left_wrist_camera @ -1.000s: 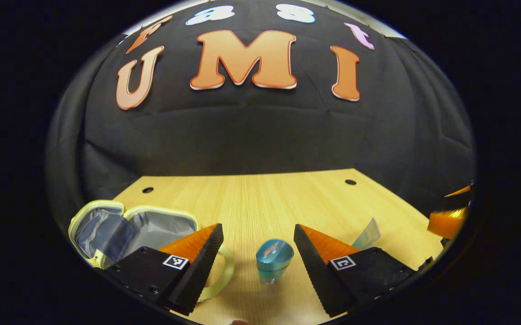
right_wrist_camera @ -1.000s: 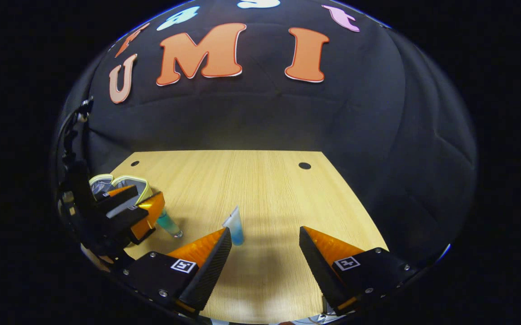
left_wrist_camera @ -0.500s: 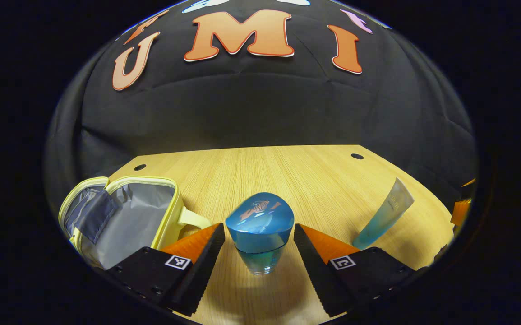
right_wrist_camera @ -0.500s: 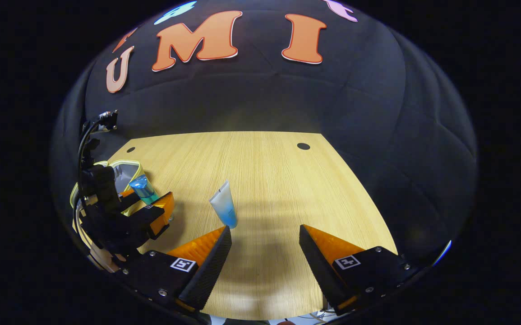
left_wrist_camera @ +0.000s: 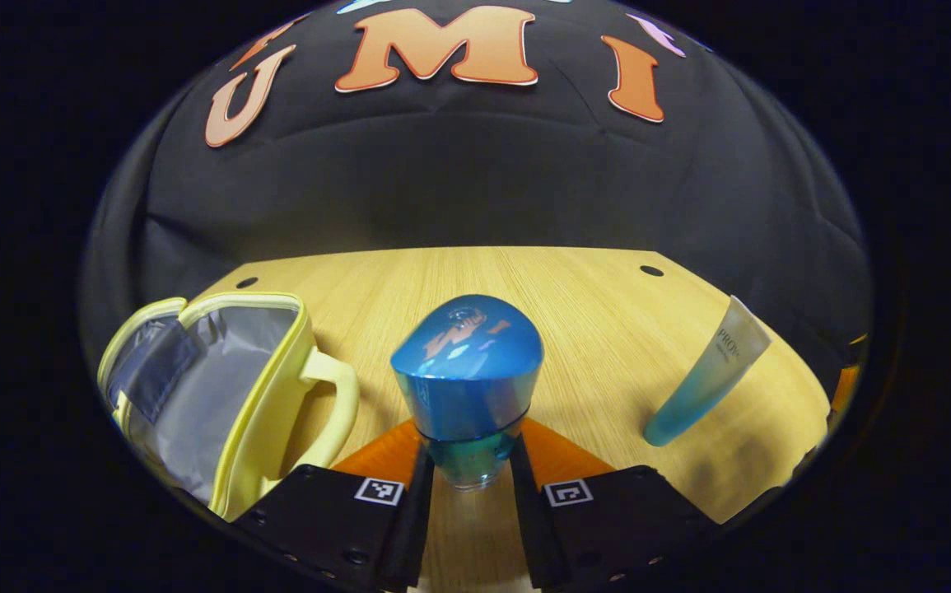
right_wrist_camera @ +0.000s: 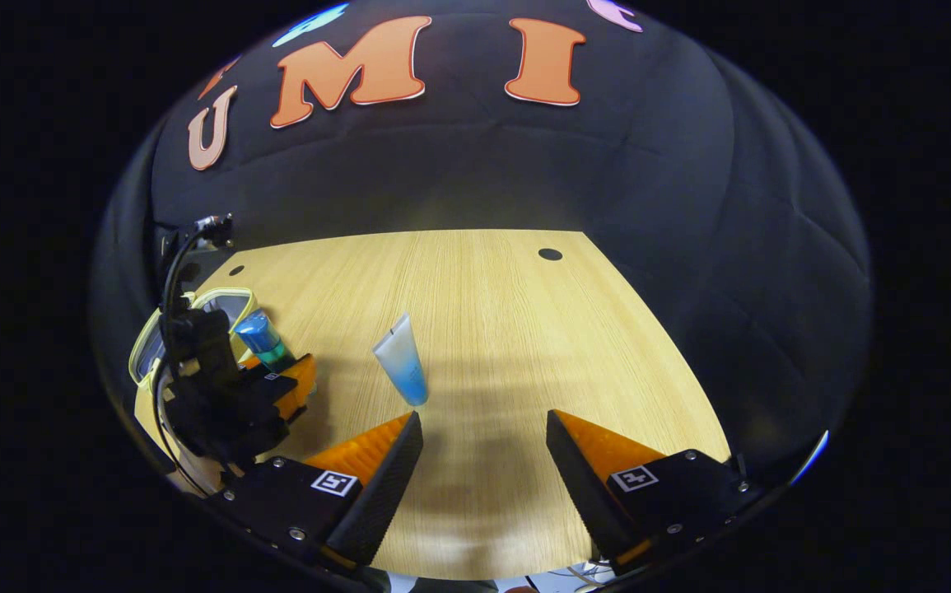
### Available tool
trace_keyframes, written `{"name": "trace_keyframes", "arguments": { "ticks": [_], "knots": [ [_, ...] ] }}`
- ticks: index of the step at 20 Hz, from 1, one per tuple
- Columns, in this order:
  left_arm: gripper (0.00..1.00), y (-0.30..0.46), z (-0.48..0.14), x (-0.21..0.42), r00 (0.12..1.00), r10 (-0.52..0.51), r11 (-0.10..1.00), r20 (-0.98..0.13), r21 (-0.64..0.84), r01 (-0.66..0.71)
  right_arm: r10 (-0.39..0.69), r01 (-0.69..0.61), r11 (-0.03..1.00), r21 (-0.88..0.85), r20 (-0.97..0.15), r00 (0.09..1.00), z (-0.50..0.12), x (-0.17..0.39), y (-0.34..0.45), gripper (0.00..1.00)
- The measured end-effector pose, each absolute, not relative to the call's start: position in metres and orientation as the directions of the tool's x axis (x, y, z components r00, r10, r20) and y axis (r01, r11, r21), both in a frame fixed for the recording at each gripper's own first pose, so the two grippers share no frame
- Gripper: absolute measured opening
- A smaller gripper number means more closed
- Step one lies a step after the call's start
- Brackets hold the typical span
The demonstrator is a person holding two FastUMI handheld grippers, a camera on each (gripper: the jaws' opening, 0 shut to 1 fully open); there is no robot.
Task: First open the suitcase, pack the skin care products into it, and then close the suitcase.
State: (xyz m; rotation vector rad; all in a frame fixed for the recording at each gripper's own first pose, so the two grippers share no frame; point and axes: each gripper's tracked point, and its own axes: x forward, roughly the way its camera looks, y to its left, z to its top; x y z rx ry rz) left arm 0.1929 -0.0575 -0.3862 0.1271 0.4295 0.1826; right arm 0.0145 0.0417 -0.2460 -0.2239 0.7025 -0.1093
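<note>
I see the table (left_wrist_camera: 590, 313) as pale wood-grain laminate, smooth, low sheen; bottle (left_wrist_camera: 467, 387) has a glossy blue plastic cap w/ reflections, clear glassy base; tube (left_wrist_camera: 706, 371) looks soft frosted plastic, semi-matt; suitcase (left_wrist_camera: 261, 371) reads as matt yellow fabric outside, grey cloth lining inside; booth wall (right_wrist_camera: 475, 165) is matt black cloth, creased.

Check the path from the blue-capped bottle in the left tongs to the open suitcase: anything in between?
Nothing visible. The left tongs are shut on the blue-capped bottle, and the open yellow suitcase lies just to its left, its handle facing the bottle. The blue tube stands on the other side.
</note>
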Motion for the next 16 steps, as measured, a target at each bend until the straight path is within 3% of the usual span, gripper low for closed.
{"name": "trace_keyframes", "arguments": {
  "ticks": [4,11,16],
  "knots": [
    [0.47,-0.068,-0.368,0.175,0.877,0.145,0.989,-0.458,0.079,-0.122,-0.135,0.011,0.980,-0.199,-0.626,0.768,-0.240,0.015,0.058,0.96],
    [0.47,-0.090,-0.273,0.120,0.851,0.010,1.000,-0.525,0.000,-0.011,-0.029,-0.050,0.993,-0.105,-0.639,0.769,-0.246,0.035,0.101,0.96],
    [0.47,-0.058,-0.208,0.076,0.839,0.027,1.000,-0.544,0.005,-0.029,-0.043,-0.081,0.985,-0.153,-0.668,0.743,-0.275,0.060,0.099,0.96]
  ]
}}
